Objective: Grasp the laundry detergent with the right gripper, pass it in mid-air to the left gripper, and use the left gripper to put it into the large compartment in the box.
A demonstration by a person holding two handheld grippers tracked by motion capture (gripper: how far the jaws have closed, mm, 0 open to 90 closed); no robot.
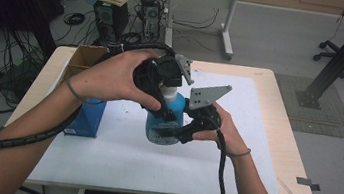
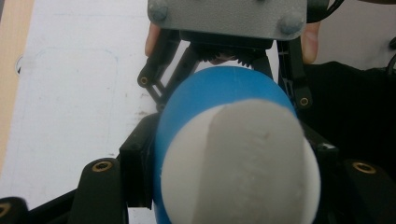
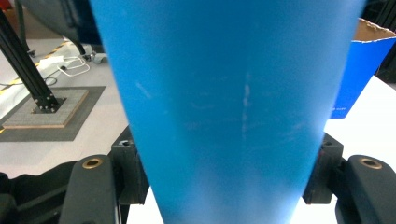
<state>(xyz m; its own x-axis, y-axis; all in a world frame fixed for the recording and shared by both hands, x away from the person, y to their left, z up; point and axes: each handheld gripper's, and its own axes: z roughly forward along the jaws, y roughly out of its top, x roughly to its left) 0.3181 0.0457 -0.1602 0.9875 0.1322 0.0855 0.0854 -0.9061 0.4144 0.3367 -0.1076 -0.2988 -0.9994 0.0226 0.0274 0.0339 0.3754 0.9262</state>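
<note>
I have the blue bottle [image 1: 167, 119] standing upright near the middle of the white mat [image 1: 255, 138], just right of the blue open-topped carton [image 1: 84, 115]. My left gripper [image 1: 166, 83] comes down from above and its jaws are clamped on the bottle's white cap [image 2: 243, 163]. My right gripper [image 1: 183, 131] sits low at the near right of the body, its jaws bracketing the blue wall; the right gripper view puts both pads at the bottle's sides, but I cannot tell whether they press or merely touch.

I judge the bottle to be stiff plastic, smooth and likely slippery, tapering upward, so a loose grip on the body could slide. The wide lower body is the safer hold, with the cap taken from the top for twisting. Its weight depends on the fill, which the opaque wall hides.

The label is partly covered by the right gripper, the bottle's base is hidden in both gripper views, and the carton's inside is not readable.
</note>
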